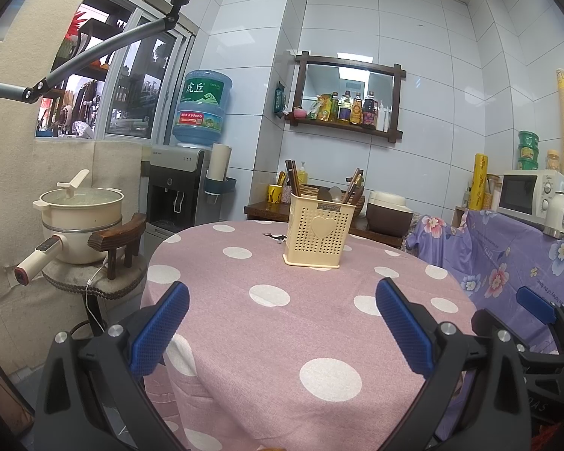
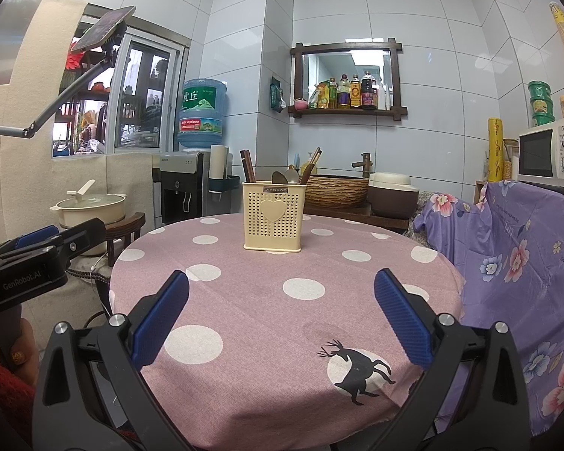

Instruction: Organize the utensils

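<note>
**A:** Start at the left. What are the hands doing?

**B:** The left gripper (image 1: 282, 323) hangs over the near edge of the round table under its pink, white-dotted cloth (image 1: 300, 319). Its blue-padded fingers (image 1: 161, 327) stand wide apart with nothing between them. The right gripper (image 2: 282, 319) is the same: spread, empty, low over the near rim.

**A:** And the utensils?

**B:** All in the cream perforated plastic utensil holder with a heart on its front (image 2: 273, 215), standing upright toward the far side of the table. Dark wooden chopsticks (image 2: 247, 165) rise from its left compartment, metal spoons (image 2: 285, 177) show in the middle, and more brown sticks (image 2: 310, 167) lean out at the right.

**A:** Which hand is better placed?

**B:** Neither is close; the holder sits well apart from both, straight ahead. In the right wrist view it lies almost dead centre between the fingers, while from the left it sits slightly right of centre. I'd judge the right marginally better aligned.

**A:** Approach?

**B:** The handles stand roughly vertical, so probably reach forward and come down from above.
</note>
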{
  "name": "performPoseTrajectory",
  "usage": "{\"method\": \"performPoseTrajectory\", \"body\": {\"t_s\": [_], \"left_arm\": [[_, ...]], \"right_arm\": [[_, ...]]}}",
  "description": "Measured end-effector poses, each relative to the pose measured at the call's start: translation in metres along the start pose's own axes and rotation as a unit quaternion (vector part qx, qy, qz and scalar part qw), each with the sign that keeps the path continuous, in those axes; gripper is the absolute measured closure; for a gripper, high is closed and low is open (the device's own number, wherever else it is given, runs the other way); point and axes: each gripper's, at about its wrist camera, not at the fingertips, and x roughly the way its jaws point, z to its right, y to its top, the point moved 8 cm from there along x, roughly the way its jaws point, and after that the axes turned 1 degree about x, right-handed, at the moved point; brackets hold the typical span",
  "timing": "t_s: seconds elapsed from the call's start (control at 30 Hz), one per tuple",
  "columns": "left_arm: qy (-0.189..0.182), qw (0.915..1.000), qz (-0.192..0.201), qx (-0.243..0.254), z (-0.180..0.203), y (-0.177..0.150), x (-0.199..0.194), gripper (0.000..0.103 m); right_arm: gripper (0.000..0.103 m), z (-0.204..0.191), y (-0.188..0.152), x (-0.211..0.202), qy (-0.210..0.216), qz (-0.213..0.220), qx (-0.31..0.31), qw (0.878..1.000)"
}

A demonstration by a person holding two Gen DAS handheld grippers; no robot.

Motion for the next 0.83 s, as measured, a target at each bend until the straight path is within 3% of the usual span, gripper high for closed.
{"method": "performPoseTrajectory", "body": {"t_s": [0.83], "left_arm": [[0.003,1.0000,0.000,0.001,0.002,-0.009,-0.002,0.005]], "right_arm": [[0.006,0.000,0.000,0.000,0.001,-0.001,0.000,1.000]]}}
